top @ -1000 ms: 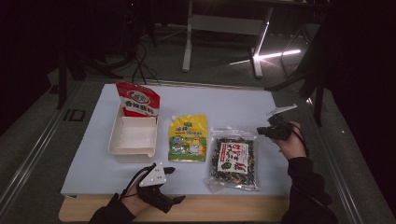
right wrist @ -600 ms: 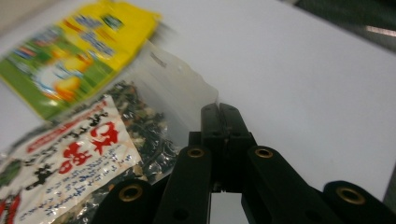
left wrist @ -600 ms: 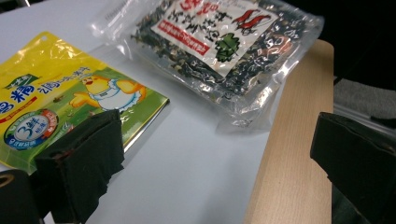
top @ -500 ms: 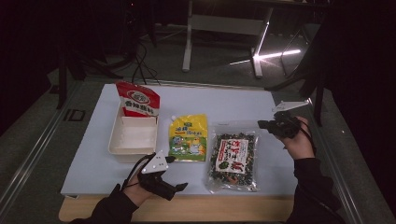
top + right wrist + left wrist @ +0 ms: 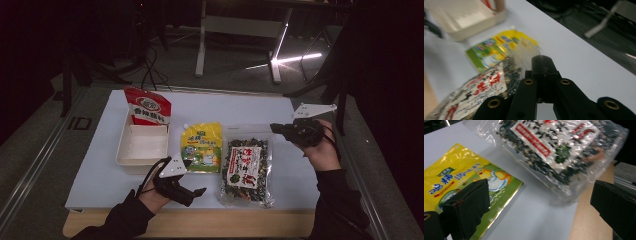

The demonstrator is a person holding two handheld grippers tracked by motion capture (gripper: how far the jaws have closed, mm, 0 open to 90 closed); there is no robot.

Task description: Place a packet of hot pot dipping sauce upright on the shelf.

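A clear bag of dark dried mix with a white and red label (image 5: 246, 167) (image 5: 559, 147) (image 5: 481, 92) lies right of centre on the white table. My right gripper (image 5: 275, 128) (image 5: 541, 60) is at its far right corner. Its jaws are shut, and the clear plastic appears pinched at their tip and drawn upward. A yellow pouch (image 5: 201, 148) (image 5: 461, 177) (image 5: 491, 52) lies flat to the left of the bag. My left gripper (image 5: 197, 196) (image 5: 539, 205) hovers near the front edge below the yellow pouch. It stands wide open with nothing between its jaws and points toward both packs.
A white tray (image 5: 142, 147) (image 5: 461, 15) sits at the left, with a red pouch (image 5: 147, 107) standing against its far end. A wooden strip (image 5: 200, 222) borders the table's front. Dark floor and a desk frame (image 5: 240, 30) lie beyond.
My right gripper has risen and the bag's far edge has come up with it. My left gripper has lifted slightly and shifted right along the front edge.
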